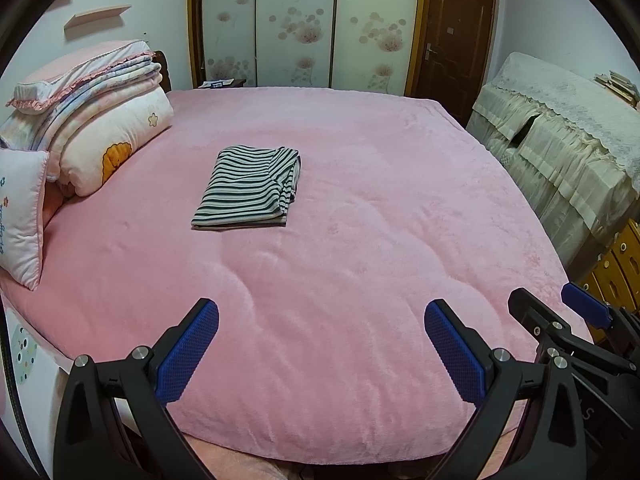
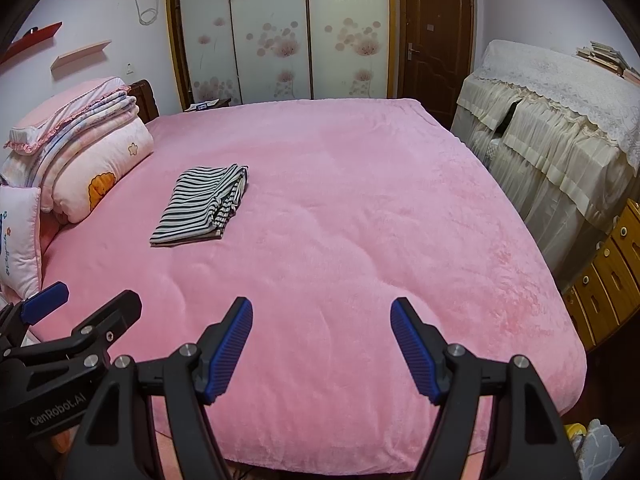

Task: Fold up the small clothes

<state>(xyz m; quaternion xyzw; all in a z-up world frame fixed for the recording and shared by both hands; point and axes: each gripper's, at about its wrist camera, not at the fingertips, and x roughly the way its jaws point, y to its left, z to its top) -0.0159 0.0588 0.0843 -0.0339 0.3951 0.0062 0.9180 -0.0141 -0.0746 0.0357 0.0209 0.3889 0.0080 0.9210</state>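
Observation:
A black-and-white striped garment [image 1: 248,188] lies folded into a flat rectangle on the pink bed [image 1: 340,280], toward the far left; it also shows in the right wrist view [image 2: 200,206]. My left gripper [image 1: 321,312] is open and empty, held over the near edge of the bed, well short of the garment. My right gripper [image 2: 321,308] is open and empty too, beside the left one over the near edge. The right gripper shows at the right of the left wrist view [image 1: 560,312], and the left gripper at the left of the right wrist view [image 2: 84,300].
Folded quilts and pillows [image 1: 88,120] are stacked at the bed's left end. A lace-covered cabinet [image 1: 560,152] and wooden drawers [image 2: 612,272] stand along the right side. A wardrobe [image 1: 296,24] and a brown door [image 1: 452,36] are behind the bed.

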